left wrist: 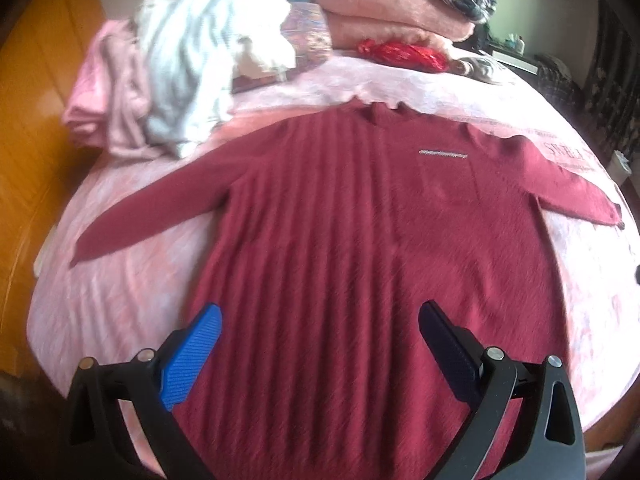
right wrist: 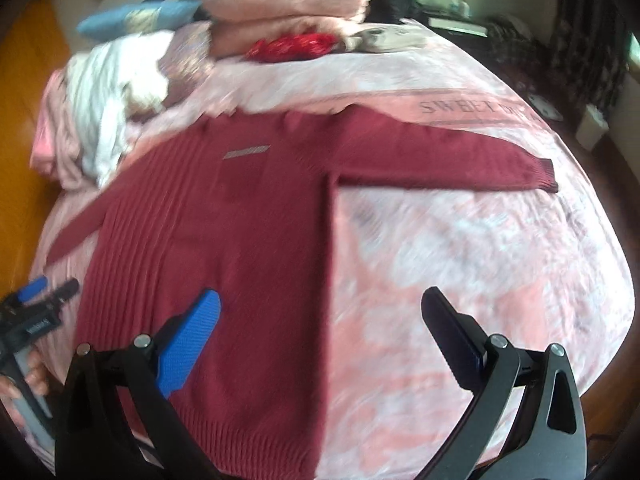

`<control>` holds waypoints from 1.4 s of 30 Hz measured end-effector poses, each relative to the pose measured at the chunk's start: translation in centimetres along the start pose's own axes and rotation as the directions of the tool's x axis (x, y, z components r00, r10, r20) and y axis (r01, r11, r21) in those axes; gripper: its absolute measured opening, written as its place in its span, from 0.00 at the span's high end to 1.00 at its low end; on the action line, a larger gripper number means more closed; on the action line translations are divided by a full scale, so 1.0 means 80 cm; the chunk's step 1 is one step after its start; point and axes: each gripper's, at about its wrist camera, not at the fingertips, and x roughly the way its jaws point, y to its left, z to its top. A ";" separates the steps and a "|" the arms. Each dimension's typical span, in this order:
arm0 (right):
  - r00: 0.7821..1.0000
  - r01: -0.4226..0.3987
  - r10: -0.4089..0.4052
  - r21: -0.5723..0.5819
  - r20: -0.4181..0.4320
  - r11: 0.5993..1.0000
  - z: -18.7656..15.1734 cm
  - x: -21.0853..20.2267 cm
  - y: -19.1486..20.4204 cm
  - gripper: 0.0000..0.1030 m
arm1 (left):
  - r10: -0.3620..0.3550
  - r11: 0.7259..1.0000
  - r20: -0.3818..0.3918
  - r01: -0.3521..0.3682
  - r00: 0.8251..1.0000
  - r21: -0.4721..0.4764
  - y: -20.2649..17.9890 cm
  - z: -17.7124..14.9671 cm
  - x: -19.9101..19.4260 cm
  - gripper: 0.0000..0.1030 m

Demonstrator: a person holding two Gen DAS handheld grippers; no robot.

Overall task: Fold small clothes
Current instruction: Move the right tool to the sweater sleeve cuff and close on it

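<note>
Left hand-held gripper (left wrist: 320, 320) released above red sweater (left wrist: 360, 220), right hand-held gripper (right wrist: 320, 312) released over its edge

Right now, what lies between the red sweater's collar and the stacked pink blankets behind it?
Mostly bare pink bedsheet, then a shiny red bundle against the pink blankets; the left wrist view shows it best.

bare bedspread (right wrist: 460, 280) right of sweater (right wrist: 224, 248) — clothes pile (left wrist: 160, 80) crowds far-left
</note>
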 end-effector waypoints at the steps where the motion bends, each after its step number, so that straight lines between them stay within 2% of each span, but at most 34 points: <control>1: 1.000 0.002 -0.002 0.015 -0.004 1.000 0.012 0.003 -0.013 0.03 | -0.006 1.000 0.001 0.006 1.000 0.000 -0.009 0.012 0.007 0.04; 5: 0.998 0.055 -0.054 0.037 -0.021 0.998 0.068 0.025 -0.068 0.03 | -0.032 0.999 0.023 0.032 0.999 0.011 -0.066 0.069 0.036 0.04; 10: 0.993 0.076 -0.066 0.108 -0.094 0.991 0.126 0.081 -0.155 0.03 | -0.119 0.993 0.022 0.119 0.993 0.011 -0.147 0.127 0.075 0.04; 12: 0.993 0.087 -0.077 0.108 -0.094 0.990 0.143 0.097 -0.188 0.03 | -0.132 0.991 0.012 0.132 0.991 0.031 -0.178 0.142 0.092 0.04; 16: 0.993 0.061 -0.043 0.164 -0.114 0.985 0.164 0.135 -0.251 0.03 | -0.158 0.987 0.005 0.158 0.987 0.040 -0.238 0.165 0.128 0.04; 19: 0.989 0.073 -0.046 0.191 -0.140 0.979 0.175 0.157 -0.296 0.03 | -0.186 0.982 -0.017 0.186 0.982 0.033 -0.271 0.178 0.150 0.04; 21: 0.989 0.092 -0.065 0.205 -0.132 0.975 0.180 0.163 -0.329 0.03 | -0.182 0.983 -0.014 0.182 0.983 0.038 -0.286 0.183 0.159 0.04; 27: 0.982 0.109 -0.059 0.278 -0.182 0.954 0.178 0.192 -0.414 0.03 | -0.186 0.981 -0.024 0.187 0.982 0.047 -0.323 0.191 0.183 0.04; 29: 0.979 0.099 -0.041 0.292 -0.198 0.951 0.174 0.198 -0.429 0.03 | -0.176 0.983 -0.018 0.176 0.984 0.048 -0.329 0.192 0.187 0.04; 32: 0.975 0.119 -0.055 0.299 -0.216 0.947 0.170 0.209 -0.448 0.03 | -0.159 0.986 -0.018 0.160 0.987 0.050 -0.335 0.192 0.195 0.04; 37: 0.974 0.064 0.010 0.315 -0.228 0.947 0.167 0.221 -0.462 0.04 | -0.151 0.988 -0.042 0.152 0.988 0.031 -0.341 0.191 0.208 0.04; 39: 0.972 0.063 0.011 0.308 -0.235 0.949 0.170 0.223 -0.458 0.11 | -0.144 0.989 -0.041 0.146 0.989 0.033 -0.343 0.190 0.209 0.04; 40: 0.971 0.059 0.018 0.311 -0.239 0.948 0.171 0.226 -0.457 0.18 | -0.144 0.989 -0.041 0.145 0.989 0.034 -0.345 0.189 0.210 0.04; 41: 0.969 0.078 0.000 0.304 -0.247 0.949 0.172 0.228 -0.455 0.28 | -0.145 0.989 -0.043 0.147 0.988 0.033 -0.347 0.189 0.210 0.04; 42: 0.968 0.086 -0.008 0.300 -0.251 0.950 0.173 0.229 -0.455 0.31 | -0.148 0.988 -0.045 0.150 0.988 0.034 -0.349 0.189 0.210 0.04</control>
